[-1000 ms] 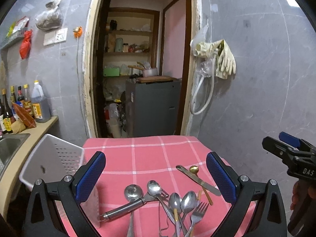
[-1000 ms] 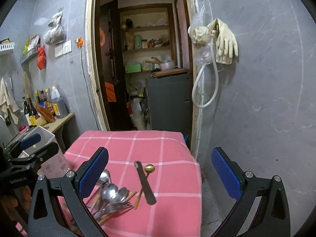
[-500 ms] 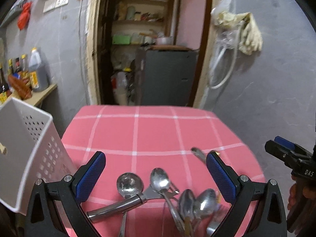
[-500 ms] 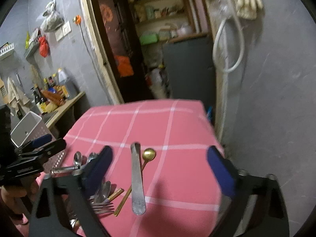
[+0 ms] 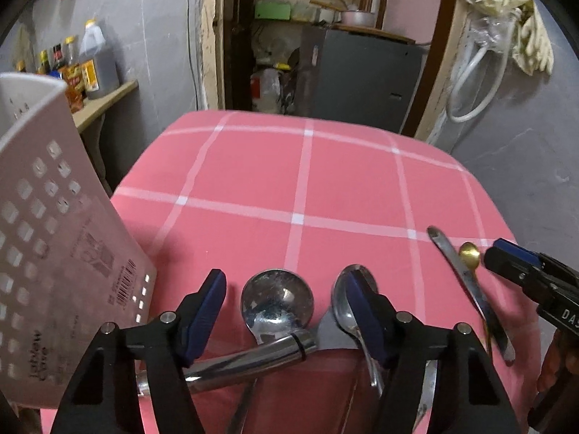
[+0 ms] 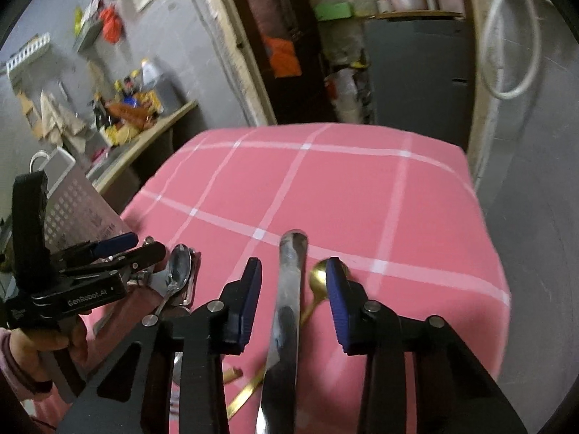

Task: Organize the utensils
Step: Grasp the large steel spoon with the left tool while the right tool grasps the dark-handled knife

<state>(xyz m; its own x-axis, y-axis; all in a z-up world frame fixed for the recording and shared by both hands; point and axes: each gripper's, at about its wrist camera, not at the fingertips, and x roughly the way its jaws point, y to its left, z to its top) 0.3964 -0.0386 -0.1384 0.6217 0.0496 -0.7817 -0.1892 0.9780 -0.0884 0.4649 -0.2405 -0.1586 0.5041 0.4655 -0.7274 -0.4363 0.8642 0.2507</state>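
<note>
While both tools sit low over the pink cloth (image 5: 362, 181) with its white grid, their jaws have just been closing and neither yet pinches anything. The left gripper (image 5: 286, 311) has its blue ribbed pads partly spread around a ladle (image 5: 277, 302) — a round, shiny steel bowl whose stem runs toward the camera — with a thick polished tube handle (image 5: 249, 360) crossing under the pads from lower left to upper right. The right pad overlaps the oval bowl of a steel spoon (image 5: 343, 307), handle trailing toward the camera; whether it touches I cannot tell.

The right gripper (image 6: 293, 296) straddles a butter knife (image 6: 287, 311), a flat, smeared steel blade with a rounded tip. Its long axis lies nearly straight away from the camera, tip pointing at the far edge of the table, midway between the pads with gaps on both sides. Just to its right a slim gold spoon (image 6: 318, 278) lies slantwise, its small round bowl tucked against the right pad and its handle passing under the knife toward lower left.

A white perforated plastic basket (image 5: 43, 246) leans at the cloth's left edge, beside the pile.
</note>
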